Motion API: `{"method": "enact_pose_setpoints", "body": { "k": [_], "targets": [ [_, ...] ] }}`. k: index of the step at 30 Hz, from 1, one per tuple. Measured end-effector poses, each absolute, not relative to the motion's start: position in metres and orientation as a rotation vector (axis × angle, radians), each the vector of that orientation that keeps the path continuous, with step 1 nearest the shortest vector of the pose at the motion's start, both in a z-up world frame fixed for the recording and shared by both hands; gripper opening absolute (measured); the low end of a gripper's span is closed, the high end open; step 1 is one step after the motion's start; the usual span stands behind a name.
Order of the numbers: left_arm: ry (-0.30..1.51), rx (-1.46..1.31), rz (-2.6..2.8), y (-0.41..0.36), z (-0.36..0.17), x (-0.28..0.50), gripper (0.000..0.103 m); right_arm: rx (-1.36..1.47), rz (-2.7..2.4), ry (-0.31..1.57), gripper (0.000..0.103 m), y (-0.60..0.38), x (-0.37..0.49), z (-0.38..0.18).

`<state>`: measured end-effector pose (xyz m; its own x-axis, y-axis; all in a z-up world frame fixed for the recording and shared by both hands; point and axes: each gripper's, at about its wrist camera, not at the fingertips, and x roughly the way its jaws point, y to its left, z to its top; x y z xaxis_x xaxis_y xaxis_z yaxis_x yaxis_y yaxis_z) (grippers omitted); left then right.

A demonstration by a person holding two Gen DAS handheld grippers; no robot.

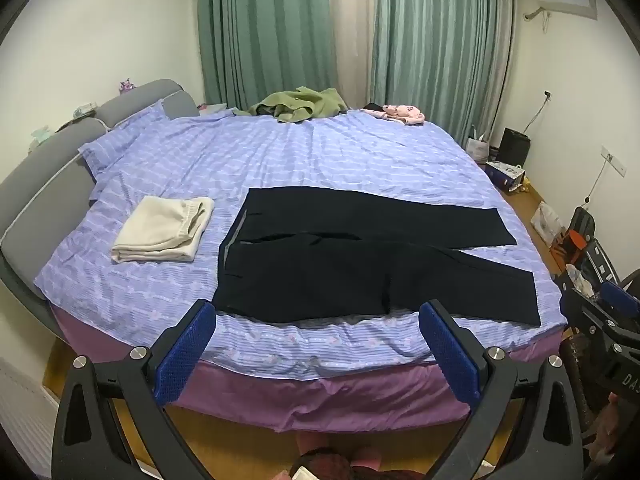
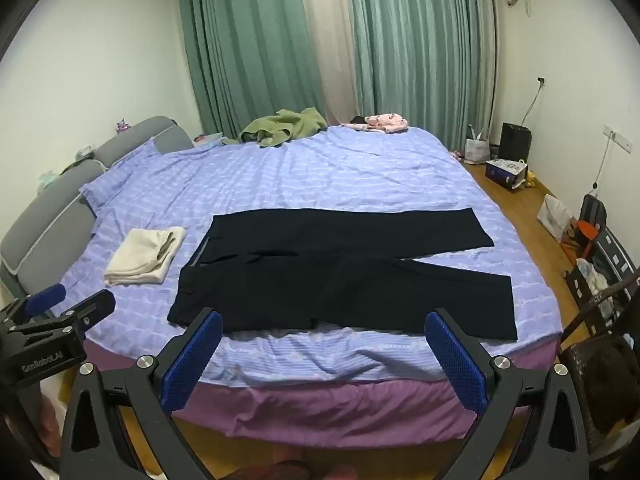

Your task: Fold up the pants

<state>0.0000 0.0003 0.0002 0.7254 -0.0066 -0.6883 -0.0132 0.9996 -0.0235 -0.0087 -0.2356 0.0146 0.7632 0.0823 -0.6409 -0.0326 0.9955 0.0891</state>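
Observation:
Black pants [image 1: 360, 264] lie spread flat on the bed [image 1: 320, 160], waistband to the left, both legs running right and slightly apart at the hems. They also show in the right wrist view [image 2: 344, 272]. My left gripper [image 1: 318, 316] is open and empty, held above the bed's near edge just short of the pants. My right gripper [image 2: 324, 324] is open and empty, likewise at the near edge. The right gripper also shows at the right edge of the left wrist view [image 1: 600, 304], and the left gripper at the left edge of the right wrist view [image 2: 68, 304].
A folded cream garment [image 1: 164, 230] lies left of the pants. A green garment [image 1: 300, 106] and a pink one [image 1: 404, 114] lie at the far side. Pillow [image 1: 120, 140] and grey headboard [image 1: 48, 168] are left. Bags and boxes [image 2: 508, 168] stand on the floor at the right.

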Motion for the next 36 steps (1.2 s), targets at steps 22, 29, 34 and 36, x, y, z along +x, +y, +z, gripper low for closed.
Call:
{"method": "enact_pose_setpoints", "body": {
  "k": [22, 29, 34, 36],
  "targets": [
    [0.718, -0.002, -0.002, -0.003, 0.014, -0.001, 0.103, 0.071, 0.064, 0.701, 0.103, -0.237, -0.012, 0.015],
    [0.714, -0.003, 0.003, -0.002, 0.014, -0.001, 0.103, 0.072, 0.064, 0.7, 0.103, -0.236, -0.013, 0.018],
    [0.712, -0.007, 0.006, 0.0, 0.013, 0.001, 0.103, 0.073, 0.066, 0.7, 0.103, -0.237, -0.014, 0.018],
    [0.71, -0.01, 0.008, 0.001, 0.013, 0.0, 0.103, 0.072, 0.065, 0.7, 0.103, -0.237, -0.014, 0.017]
  ]
}}
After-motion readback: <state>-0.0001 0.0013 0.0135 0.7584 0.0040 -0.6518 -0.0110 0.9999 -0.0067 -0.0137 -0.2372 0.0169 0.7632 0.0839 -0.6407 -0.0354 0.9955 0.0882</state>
